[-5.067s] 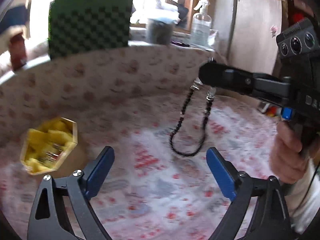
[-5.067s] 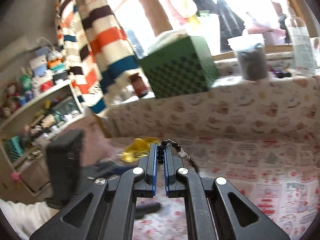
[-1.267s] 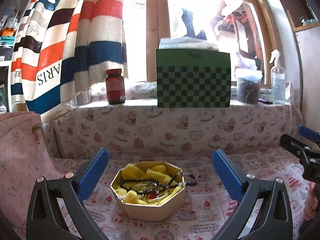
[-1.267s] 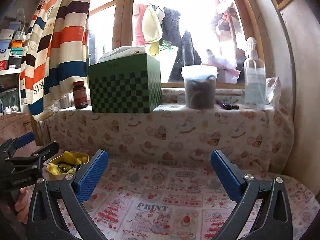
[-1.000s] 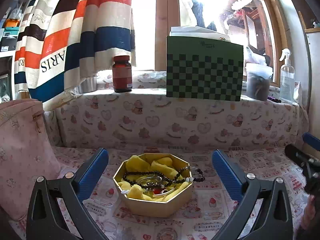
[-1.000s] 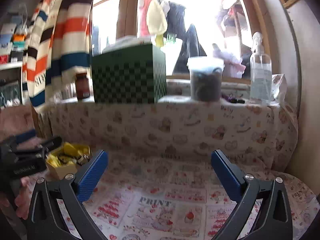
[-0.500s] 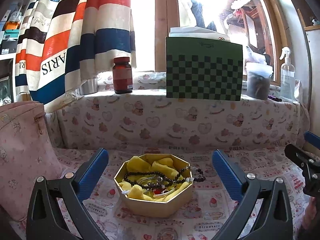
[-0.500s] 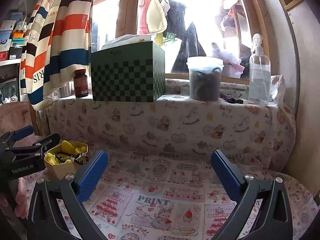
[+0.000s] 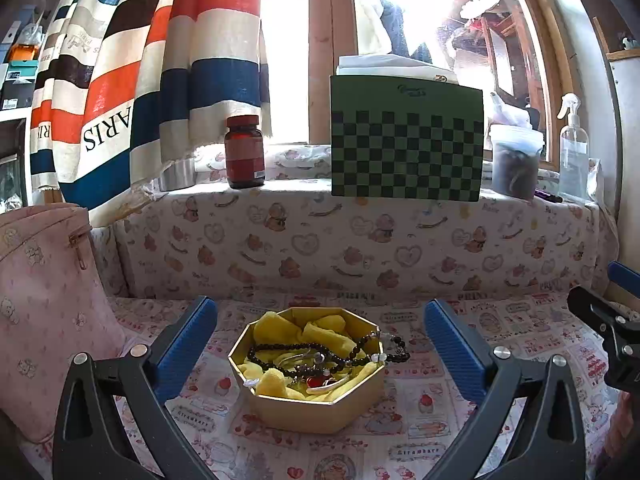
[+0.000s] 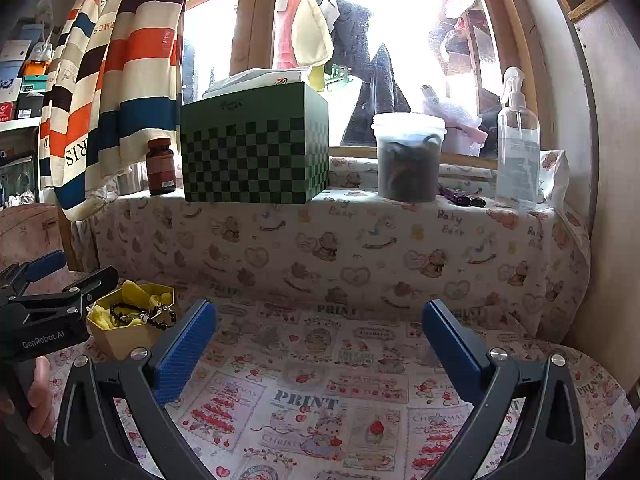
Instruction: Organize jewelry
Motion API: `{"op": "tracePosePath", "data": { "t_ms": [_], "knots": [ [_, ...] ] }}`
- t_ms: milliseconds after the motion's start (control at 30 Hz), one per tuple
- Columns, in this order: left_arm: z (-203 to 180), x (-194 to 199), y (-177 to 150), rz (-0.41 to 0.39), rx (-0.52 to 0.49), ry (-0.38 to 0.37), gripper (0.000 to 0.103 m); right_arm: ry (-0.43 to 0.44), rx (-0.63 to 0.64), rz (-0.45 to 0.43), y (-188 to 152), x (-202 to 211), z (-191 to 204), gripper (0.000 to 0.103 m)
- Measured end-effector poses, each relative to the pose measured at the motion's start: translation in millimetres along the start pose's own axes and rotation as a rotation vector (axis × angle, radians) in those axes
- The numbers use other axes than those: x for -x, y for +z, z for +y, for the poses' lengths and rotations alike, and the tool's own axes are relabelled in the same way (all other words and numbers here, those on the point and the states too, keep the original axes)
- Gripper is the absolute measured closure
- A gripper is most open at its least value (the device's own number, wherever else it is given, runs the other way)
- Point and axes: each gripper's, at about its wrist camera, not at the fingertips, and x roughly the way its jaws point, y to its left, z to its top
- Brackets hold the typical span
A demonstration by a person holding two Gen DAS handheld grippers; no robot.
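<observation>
The left tongs (image 9: 320, 344) stand wide open and empty, framing the gold octagonal box (image 9: 306, 400) on the printed worktop (image 10: 320, 400). A black bead necklace (image 9: 320, 354) lies in the box on yellow padding, one end draped over the right rim. The right tongs (image 10: 320, 344) gape empty over bare cloth, the box at their far left

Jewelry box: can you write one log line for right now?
left gripper: open | right gripper: open | black bead necklace: in gold box, end over rim
</observation>
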Motion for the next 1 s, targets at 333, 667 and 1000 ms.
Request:
{"op": "tracePosePath", "data": {
  "t_ms": [333, 667, 1000],
  "knots": [
    [0.6, 0.5, -0.1, -0.004, -0.001, -0.007, 0.0, 0.002, 0.001, 0.001, 0.0, -0.3, -0.1, 0.0],
    [0.7, 1.0, 0.1, -0.004, 0.0, -0.006, 0.0, -0.001, 0.0, 0.0, -0.1, 0.4, -0.2, 0.0],
    [1.5, 2.1, -0.1, -0.005, -0.002, -0.001, 0.0, -0.001, 0.0, 0.001, -0.3, 0.4, -0.5, 0.0]
  ]
}}
